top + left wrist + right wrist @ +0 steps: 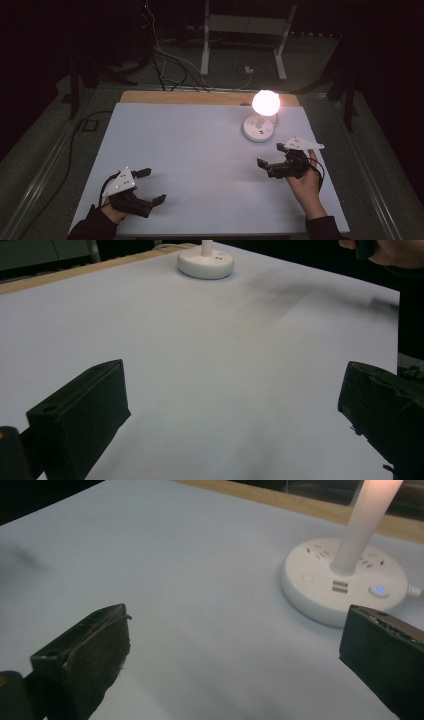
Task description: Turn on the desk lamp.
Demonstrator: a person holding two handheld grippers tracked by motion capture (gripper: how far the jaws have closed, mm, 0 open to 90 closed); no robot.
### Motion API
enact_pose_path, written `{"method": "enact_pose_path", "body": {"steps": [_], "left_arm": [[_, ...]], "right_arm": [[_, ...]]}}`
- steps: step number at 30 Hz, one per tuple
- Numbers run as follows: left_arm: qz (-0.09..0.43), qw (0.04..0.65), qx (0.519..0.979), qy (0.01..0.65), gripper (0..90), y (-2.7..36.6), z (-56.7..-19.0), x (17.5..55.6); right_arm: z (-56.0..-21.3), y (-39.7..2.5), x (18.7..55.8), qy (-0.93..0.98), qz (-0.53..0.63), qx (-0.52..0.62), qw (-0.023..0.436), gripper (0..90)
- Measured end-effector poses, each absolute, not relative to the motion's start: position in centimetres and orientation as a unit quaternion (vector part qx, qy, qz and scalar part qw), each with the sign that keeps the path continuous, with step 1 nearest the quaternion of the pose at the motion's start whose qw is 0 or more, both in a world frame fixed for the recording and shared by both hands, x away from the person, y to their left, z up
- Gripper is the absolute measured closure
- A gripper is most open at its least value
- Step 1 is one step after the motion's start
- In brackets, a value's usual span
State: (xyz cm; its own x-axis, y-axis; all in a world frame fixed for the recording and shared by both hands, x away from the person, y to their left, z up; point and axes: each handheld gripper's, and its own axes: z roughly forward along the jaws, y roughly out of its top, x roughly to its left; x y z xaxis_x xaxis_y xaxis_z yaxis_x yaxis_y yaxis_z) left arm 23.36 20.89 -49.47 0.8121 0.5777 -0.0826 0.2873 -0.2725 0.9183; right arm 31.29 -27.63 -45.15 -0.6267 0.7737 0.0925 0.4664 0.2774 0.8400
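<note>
- Dark room, white table (pixel 190 165); lamp (pixel 260 120) glowing at the far right edge, so the switching-on looks done.
- Right gripper (pixel 272 159) nearby, jaws wide, empty.
- Left gripper (pixel 150 187) same, near corner.

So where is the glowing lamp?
In the high view, the glowing white lamp with a round base stands at the table's far right, just beyond the right hand-held gripper.

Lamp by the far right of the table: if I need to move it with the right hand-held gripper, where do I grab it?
Probably the slim white stem, just above the round base. It stands upright and narrow enough for the open jaws of the right hand-held gripper; the base looks too wide and low. Come in level from the near side, jaws either side of the stem, below the glowing bulb.
</note>
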Motion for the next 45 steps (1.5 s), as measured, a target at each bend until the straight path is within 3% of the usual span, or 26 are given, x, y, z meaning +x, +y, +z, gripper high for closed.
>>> {"method": "enact_pose_path", "body": {"steps": [24, 45], "left_arm": [[0.135, 0.536, 0.787, 0.273, 0.4, 20.9, -49.5, 23.3], [0.132, 0.538, 0.786, 0.274, 0.4, 20.9, -49.5, 23.4]], "right_arm": [[-48.7, -29.9, 25.9, 0.788, 0.437, 0.397, 0.173, 0.0], [-51.3, -31.7, 23.8, 0.811, 0.385, 0.401, 0.183, 0.0]]}}
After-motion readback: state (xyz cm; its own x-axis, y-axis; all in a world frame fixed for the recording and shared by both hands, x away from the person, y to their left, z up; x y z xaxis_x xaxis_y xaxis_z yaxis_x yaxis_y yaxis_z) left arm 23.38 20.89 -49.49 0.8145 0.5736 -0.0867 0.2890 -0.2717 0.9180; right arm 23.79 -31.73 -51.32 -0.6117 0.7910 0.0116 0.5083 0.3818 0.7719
